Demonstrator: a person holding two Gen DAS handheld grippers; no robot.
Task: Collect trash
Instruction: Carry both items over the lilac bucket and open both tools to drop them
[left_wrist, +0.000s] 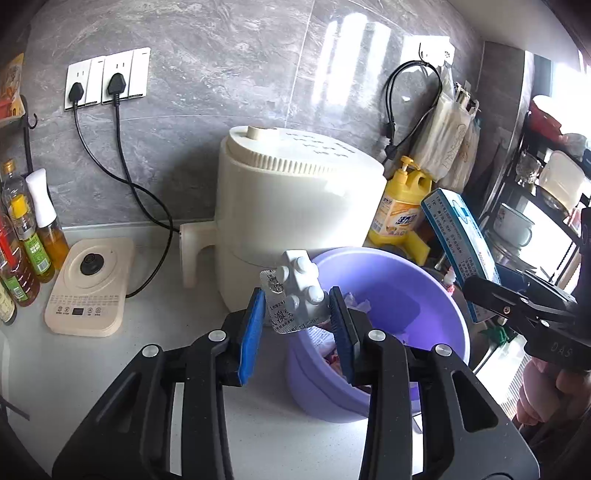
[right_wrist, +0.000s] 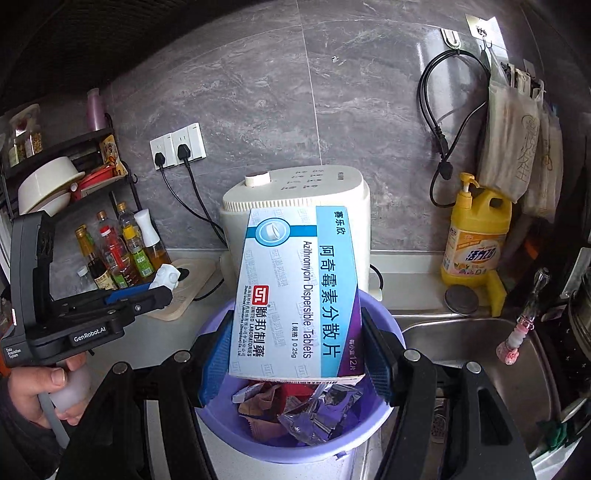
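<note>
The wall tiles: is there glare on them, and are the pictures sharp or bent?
Left wrist view: bright window glare streaks the wall tiles; the blister pack is sharp. Right wrist view: softer glare on the tiles; the print on the medicine box is readable. Both views bend at the edges and have dark corners.

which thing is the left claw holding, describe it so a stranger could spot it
Start at the big cream appliance against the grey wall, then drop to the purple bin before it. Over the bin's near rim, the left claw grips a silver pill blister strip, foil-backed with white domed pockets, unlike the blue-and-white box.
</note>
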